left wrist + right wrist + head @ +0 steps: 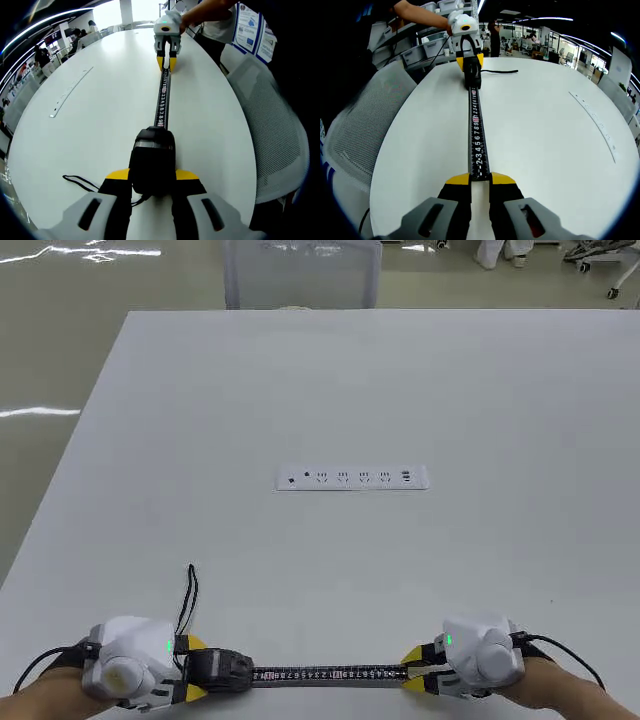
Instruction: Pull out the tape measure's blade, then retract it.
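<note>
Both grippers sit at the table's (400,380) near edge, well on the person's side of the power strip (352,478). The tape measure is stretched flat between them, parallel to the strip.

The left gripper (197,668) is clamped on the black case (152,155), one yellow-tipped jaw on each side. The case is nearer than the strip's left end and further left. No brand can be read on the case from here.

The blade (476,130) is out, running straight from the case to the right gripper (480,178), which is pinched tight on the blade's free end. That end lies nearer than the strip's right end.

The blade is black with white numerals. In the right gripper view they read 2, 3, 4, 5, 6, 7, 8, 9 going away from the jaws, then a red mark, then digits too small to make out.

A thin black strap (188,595) snakes from the case towards the strip. The sockets and marks on the strip are too small to read.
</note>
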`<state>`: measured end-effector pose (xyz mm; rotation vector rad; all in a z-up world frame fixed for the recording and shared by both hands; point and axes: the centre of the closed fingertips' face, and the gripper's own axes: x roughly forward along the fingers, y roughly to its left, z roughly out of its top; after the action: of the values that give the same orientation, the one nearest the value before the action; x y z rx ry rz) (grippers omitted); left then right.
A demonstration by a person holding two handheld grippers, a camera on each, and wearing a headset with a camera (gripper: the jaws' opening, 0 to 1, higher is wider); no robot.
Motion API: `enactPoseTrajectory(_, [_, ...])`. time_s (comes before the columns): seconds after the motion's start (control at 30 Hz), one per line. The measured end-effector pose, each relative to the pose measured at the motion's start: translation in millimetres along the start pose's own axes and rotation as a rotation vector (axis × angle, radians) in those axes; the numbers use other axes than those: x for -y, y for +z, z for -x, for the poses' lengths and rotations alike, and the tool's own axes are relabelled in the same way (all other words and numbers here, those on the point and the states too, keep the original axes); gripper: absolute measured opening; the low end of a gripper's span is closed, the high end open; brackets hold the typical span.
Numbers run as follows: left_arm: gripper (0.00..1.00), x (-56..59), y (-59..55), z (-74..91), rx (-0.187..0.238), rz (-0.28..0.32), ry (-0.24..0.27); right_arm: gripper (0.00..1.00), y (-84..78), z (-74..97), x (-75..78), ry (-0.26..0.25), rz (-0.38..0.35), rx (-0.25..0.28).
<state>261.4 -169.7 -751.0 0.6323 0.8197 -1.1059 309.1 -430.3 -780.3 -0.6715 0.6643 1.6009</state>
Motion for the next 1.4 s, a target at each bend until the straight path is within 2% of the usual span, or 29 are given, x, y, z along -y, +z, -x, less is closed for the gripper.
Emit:
enactPoseTrajectory(0.67, [0.26, 0.4, 0.5, 1.2, -0.007, -0.004, 0.0, 0.11, -13.3, 12.2, -0.1, -0.002, -0.019, -0.012])
enactPoseTrajectory(1.17, [0.27, 0.6, 1.0, 0.2, -0.012, -0.012, -0.007, 0.12, -15.0, 7.9, -2.0, -0.011, -0.009, -0.036])
enactPoseTrajectory(1.4, [0.27, 0.0, 1.6, -0.2, -0.017, -0.014, -0.006, 0.14, -15.7, 7.5, -1.7, -0.02, 0.024, -0.059])
